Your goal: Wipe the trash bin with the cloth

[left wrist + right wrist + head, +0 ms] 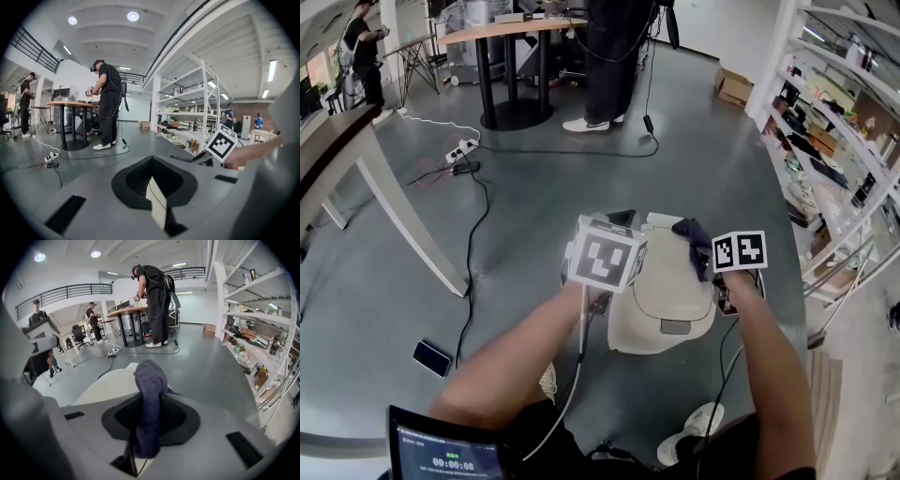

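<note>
The bin (623, 330) stands on the floor (534, 187) right in front of my feet, its lid (670, 286) shut and facing up at me. My right gripper (148, 427) is clamped on the cloth (150, 380), which runs up between the jaws as a thick dark roll and pokes out past the tips. In the head view that free end sits at the lid's far right corner, though I cannot tell whether it presses on the plastic or only hangs just above. My left gripper (156, 190) is at the bin's left side, jaws closed on a thin cream edge that I take to be the bin's rim, so it serves as the steadying grip. I judge the wipe is at an early pass, with most of the lid ahead. To do it well I want the roll laid flat to the lid, not just its tip, so I should tilt the right gripper down until cloth, not jaw, meets the surface. Then I would make long overlapping strokes from the far edge toward me, following the dome with light, even pressure. The bin looks light and may slide or tip, so the left grip must hold firm against each pull. The grey tab (675, 326) at the near edge could snag the cloth; I would ease over it.
</note>
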The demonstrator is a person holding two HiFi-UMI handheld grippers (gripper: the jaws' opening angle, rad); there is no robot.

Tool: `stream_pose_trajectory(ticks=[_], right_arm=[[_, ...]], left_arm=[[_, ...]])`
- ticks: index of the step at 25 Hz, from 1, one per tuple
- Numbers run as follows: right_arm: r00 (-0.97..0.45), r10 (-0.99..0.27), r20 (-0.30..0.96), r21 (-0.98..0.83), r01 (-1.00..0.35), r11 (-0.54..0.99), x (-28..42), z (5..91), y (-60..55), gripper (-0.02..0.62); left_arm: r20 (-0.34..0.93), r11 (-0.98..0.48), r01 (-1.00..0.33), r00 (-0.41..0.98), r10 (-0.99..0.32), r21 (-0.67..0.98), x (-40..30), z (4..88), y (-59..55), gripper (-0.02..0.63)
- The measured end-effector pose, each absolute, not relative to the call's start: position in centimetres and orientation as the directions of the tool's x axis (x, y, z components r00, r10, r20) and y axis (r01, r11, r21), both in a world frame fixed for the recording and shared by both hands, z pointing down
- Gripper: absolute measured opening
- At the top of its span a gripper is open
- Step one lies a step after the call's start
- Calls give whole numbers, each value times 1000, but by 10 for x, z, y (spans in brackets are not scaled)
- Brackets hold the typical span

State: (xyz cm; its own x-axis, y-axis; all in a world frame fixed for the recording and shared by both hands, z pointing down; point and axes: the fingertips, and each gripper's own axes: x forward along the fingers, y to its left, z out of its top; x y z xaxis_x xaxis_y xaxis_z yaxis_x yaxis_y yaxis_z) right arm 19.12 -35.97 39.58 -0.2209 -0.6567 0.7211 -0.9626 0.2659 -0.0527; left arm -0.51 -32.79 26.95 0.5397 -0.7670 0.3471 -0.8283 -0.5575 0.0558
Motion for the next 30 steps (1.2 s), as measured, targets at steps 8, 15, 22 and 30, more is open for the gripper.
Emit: stream_pose_trajectory(ticks=[8,15,22,30], right_arm=[[-163,-684,711,-42,-981,190,223,401,-353,91],[-179,-729,661,-73,-982,176,216,392,-348,91],[-424,-675,604,-172,-896,408,106,369,-318,91],[-495,-581,646,-157,-831,534,34,380,-296,91]], left_arm=[[357,-563,-826,535,-766,29,-12,271,-330,-3],[360,-564,-811,577,-733,153,-8,280,-331,-3],[356,-555,-827,548,-757,92,-18,272,-328,-3],[354,-554,-827,547,-758,93,-27,273,-329,-3]])
